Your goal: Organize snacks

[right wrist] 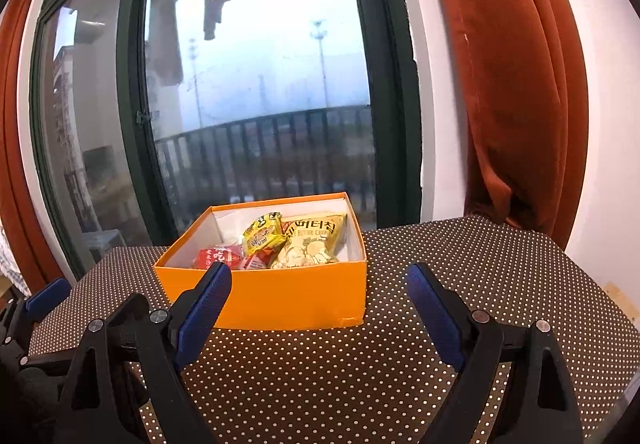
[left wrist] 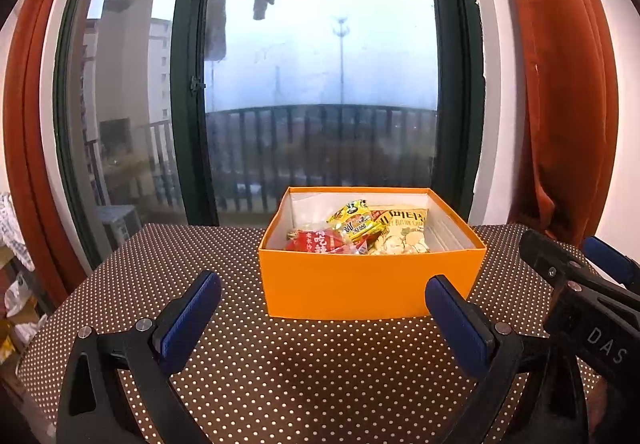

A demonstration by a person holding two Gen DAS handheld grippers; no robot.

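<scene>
An orange box [left wrist: 372, 280] [right wrist: 280, 296] stands open on the dotted table, white inside. In it lie a cream chip bag [left wrist: 402, 236] [right wrist: 310, 242], a yellow packet [left wrist: 354, 222] [right wrist: 262, 232] leaning on top, and a red packet [left wrist: 316, 242] [right wrist: 218, 256] at the left. My left gripper [left wrist: 322, 304] hovers open just short of the box's near wall, nothing between its blue pads. My right gripper [right wrist: 320, 300] is open too, in front of the box, its left fingertip [right wrist: 208, 296] overlapping the box's front. The right gripper's side [left wrist: 580, 284] shows at the right edge of the left wrist view.
The brown table [left wrist: 280, 372] [right wrist: 480, 276] with white dots reaches to a tall dark-framed balcony window [left wrist: 320, 84]. Rust-red curtains [left wrist: 560, 104] [right wrist: 512, 84] hang on both sides. Cluttered bags and cloth [left wrist: 16, 284] lie off the table's left edge.
</scene>
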